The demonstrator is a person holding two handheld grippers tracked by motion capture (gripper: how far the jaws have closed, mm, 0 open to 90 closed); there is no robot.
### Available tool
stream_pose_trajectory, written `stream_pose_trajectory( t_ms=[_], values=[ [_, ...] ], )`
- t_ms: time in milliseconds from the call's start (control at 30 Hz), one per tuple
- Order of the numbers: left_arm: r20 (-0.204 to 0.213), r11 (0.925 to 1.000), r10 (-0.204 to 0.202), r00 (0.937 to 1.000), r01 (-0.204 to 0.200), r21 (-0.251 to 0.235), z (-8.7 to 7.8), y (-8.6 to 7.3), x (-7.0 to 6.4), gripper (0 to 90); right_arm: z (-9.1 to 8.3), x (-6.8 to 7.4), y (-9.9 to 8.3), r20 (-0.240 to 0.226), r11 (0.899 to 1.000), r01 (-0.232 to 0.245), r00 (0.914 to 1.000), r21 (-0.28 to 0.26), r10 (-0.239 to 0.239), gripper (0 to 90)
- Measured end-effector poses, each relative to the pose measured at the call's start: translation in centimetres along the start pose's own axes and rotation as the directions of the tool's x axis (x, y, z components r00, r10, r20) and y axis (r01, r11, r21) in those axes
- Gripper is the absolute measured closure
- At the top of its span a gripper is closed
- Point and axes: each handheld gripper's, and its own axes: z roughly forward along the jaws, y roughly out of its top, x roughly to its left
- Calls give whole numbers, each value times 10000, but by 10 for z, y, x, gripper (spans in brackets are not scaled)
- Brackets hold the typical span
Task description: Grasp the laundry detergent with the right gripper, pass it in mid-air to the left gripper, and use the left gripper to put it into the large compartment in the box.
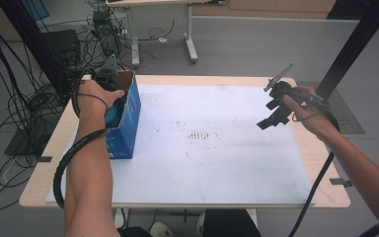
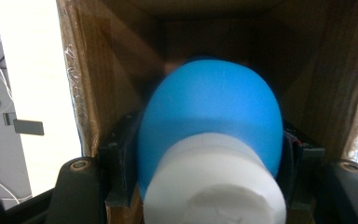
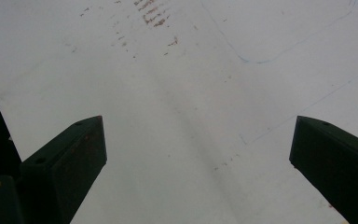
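An open cardboard box point(image 1: 131, 116) with blue outer sides stands at the table's left edge. My left gripper point(image 1: 111, 98) reaches into its top and is shut on a blue rounded object point(image 2: 209, 112) with a white cylindrical end point(image 2: 214, 182). Both jaws press against the object's sides, and the box's brown inner walls point(image 2: 107, 70) surround it. My right gripper point(image 1: 272, 114) is held above the right side of the white mat point(image 1: 217, 148), tilted down. Its jaws stand wide open around my right gripper point(image 3: 198, 144), with bare mat point(image 3: 182, 93) between them.
The mat covers most of the wooden table point(image 1: 321, 168) and has faint brown marks point(image 1: 200, 135) at its middle. A black post point(image 1: 355, 44) rises at the back right. Cables point(image 1: 10, 108) and equipment lie on the floor to the left. Another table's legs point(image 1: 190, 44) stand behind.
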Motion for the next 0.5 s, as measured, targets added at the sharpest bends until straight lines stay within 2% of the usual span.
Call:
stream_pose_trajectory(
  t_ms=[500],
  values=[
    [5, 10000, -31, 10000, 31, -50, 0, 0, 0, 354, 0, 0, 0, 24, 10000, 18, 10000, -24, -18, 36]
  ],
)
